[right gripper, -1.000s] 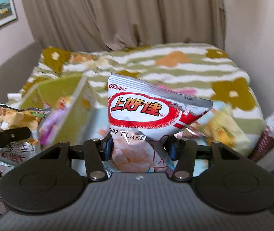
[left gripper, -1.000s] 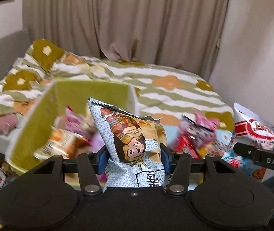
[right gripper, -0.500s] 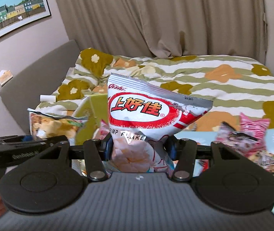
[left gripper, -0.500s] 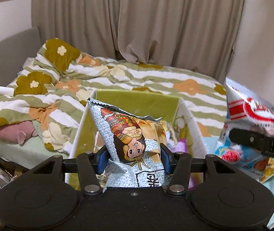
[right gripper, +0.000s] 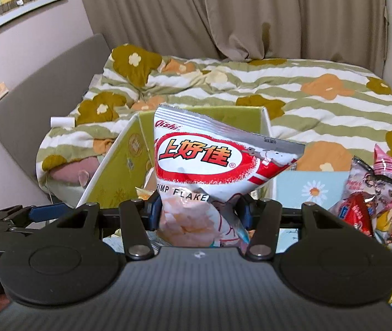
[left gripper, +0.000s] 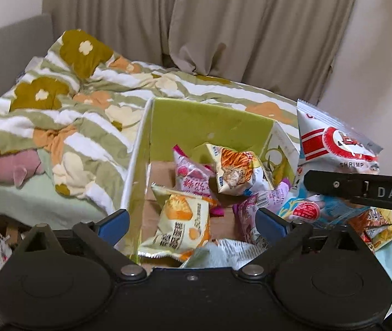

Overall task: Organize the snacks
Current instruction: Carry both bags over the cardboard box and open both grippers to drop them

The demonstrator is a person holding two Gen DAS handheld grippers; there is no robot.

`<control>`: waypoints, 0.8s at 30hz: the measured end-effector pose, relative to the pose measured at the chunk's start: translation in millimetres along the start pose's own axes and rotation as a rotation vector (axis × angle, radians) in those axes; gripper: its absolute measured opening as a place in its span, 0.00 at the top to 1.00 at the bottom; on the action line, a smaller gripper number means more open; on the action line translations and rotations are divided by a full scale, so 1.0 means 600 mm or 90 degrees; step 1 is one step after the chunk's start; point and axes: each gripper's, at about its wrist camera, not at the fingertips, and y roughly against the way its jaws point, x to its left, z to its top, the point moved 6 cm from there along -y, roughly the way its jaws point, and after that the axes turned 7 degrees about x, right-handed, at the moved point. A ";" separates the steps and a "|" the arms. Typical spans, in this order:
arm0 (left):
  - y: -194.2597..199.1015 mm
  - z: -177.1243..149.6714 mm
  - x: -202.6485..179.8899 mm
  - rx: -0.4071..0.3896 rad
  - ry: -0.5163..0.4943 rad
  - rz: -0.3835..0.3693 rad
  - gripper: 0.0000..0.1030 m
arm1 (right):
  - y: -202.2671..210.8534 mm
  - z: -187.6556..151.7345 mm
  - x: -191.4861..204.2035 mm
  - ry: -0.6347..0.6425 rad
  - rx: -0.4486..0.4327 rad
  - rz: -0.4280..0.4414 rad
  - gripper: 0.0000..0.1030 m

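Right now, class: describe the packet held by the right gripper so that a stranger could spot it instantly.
Find the bed with the flowered, striped quilt, then the green box in front of it. Just before that box, the right gripper pinches the shrimp flakes bag upright. Unlike the pink and yellow packets nearby, it is silver-white with a big red oval bearing red characters.

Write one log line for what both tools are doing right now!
left tool: open, jaws just opened, nothing between | right tool: shut on shrimp flakes bag | green box: holds several snack packets
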 end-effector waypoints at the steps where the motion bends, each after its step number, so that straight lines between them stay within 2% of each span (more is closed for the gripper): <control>1: 0.002 -0.002 0.003 0.001 0.006 0.001 0.03 | -0.003 0.000 0.003 0.001 0.003 0.003 0.34; 14: 0.022 0.011 0.007 -0.020 0.008 0.046 0.03 | -0.050 0.029 0.038 0.038 0.016 0.038 0.31; 15: 0.022 0.010 0.007 -0.020 0.008 0.048 0.03 | -0.056 0.029 0.039 0.039 0.022 0.041 0.28; 17: 0.021 0.008 0.009 -0.018 0.007 0.052 0.03 | -0.064 0.025 0.039 0.030 0.032 0.036 0.00; 24: 0.015 -0.001 0.007 -0.008 0.007 0.055 0.03 | -0.061 0.013 0.030 0.012 0.017 0.051 0.00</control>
